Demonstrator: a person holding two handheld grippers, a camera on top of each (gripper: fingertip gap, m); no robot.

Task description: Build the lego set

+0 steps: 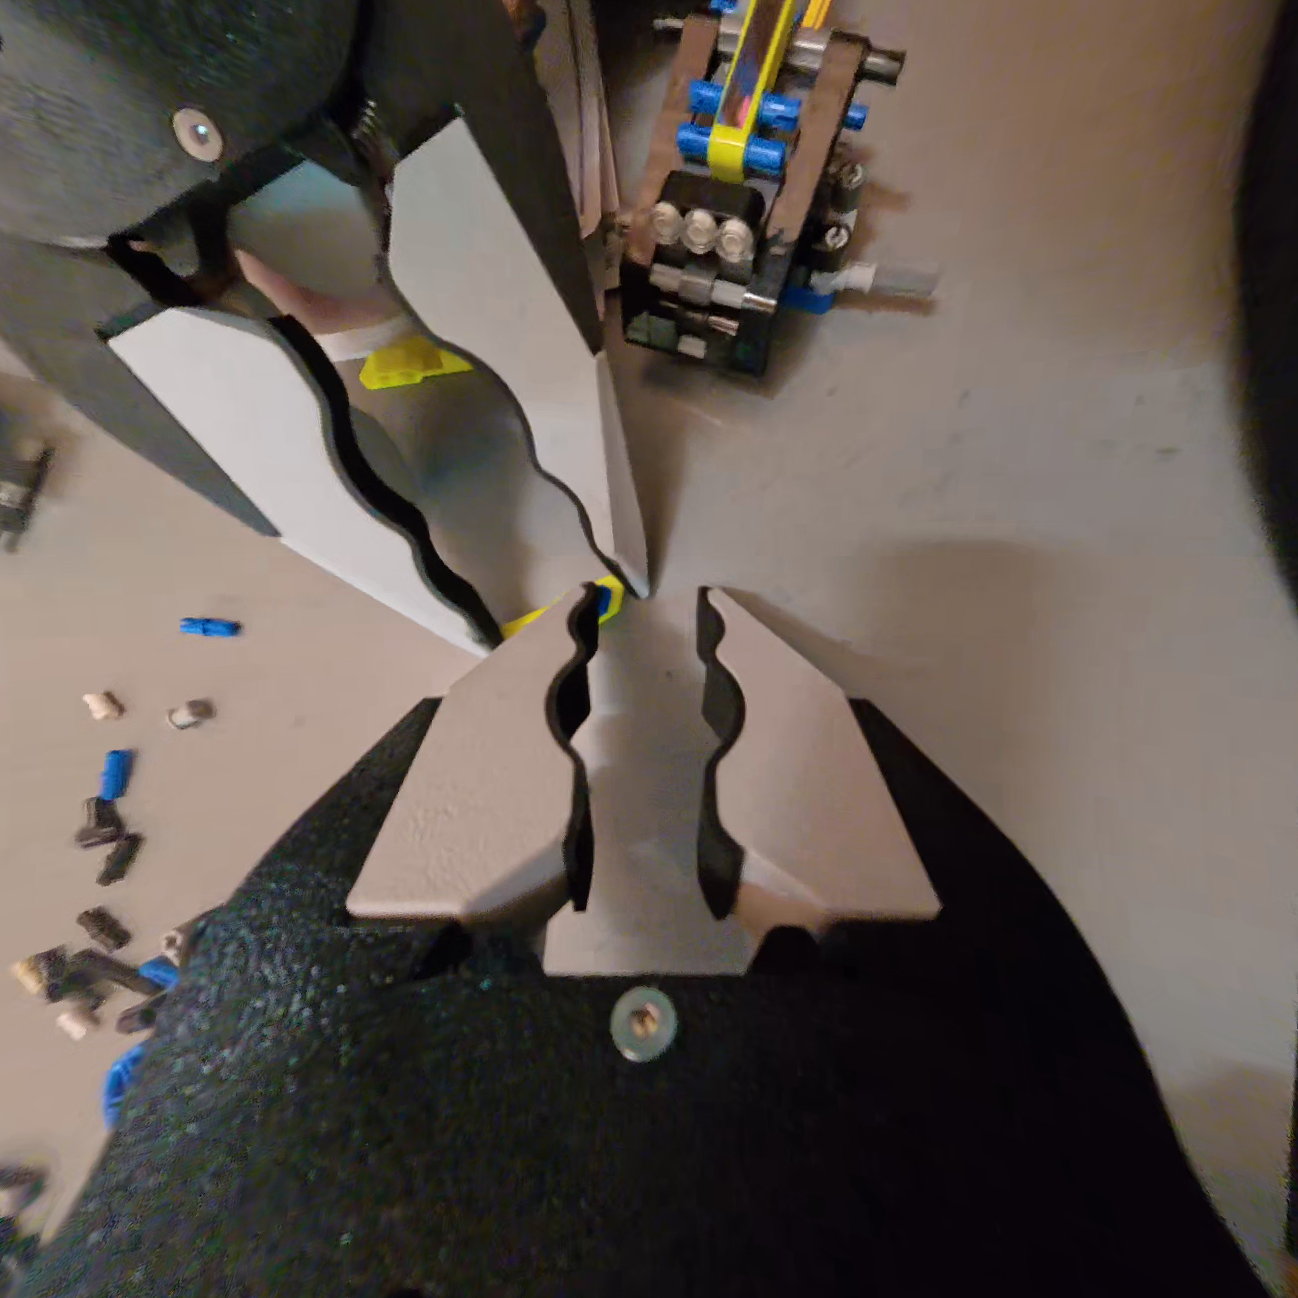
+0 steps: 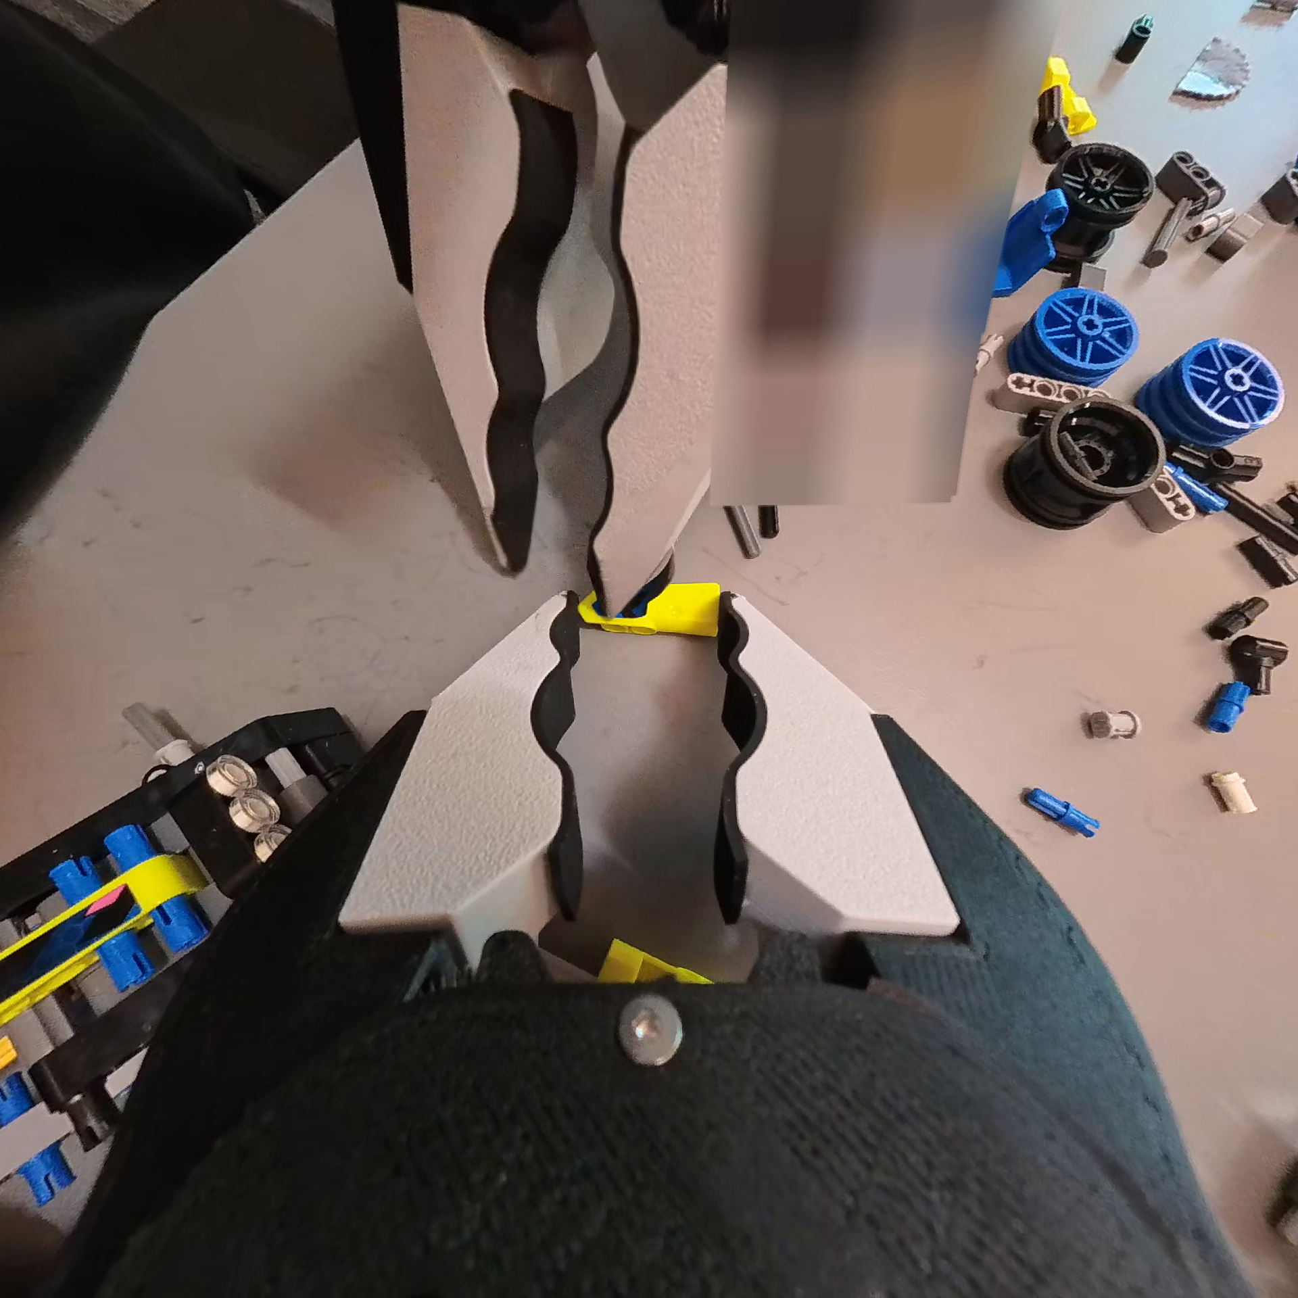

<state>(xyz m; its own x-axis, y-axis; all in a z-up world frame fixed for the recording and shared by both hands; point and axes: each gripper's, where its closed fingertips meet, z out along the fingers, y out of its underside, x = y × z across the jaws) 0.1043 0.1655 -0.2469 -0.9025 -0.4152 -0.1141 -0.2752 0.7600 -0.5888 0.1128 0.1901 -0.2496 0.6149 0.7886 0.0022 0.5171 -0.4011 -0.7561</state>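
Right gripper [image 2: 650, 607] clamped — left gripper [image 1: 650, 597] parted, tips meeting.

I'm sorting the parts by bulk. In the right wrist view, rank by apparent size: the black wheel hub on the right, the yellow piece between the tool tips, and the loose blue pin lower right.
1. Black wheel hub
2. Yellow piece, partly hidden
3. Blue pin

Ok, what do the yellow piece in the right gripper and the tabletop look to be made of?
Yellow piece: looks like moulded plastic, smooth with a slight gloss, crisp edges and round moulded holes; a blue pin sits in it. Tabletop: matte grey-beige, probably laminate or painted board; faint scuffs show, no grain.
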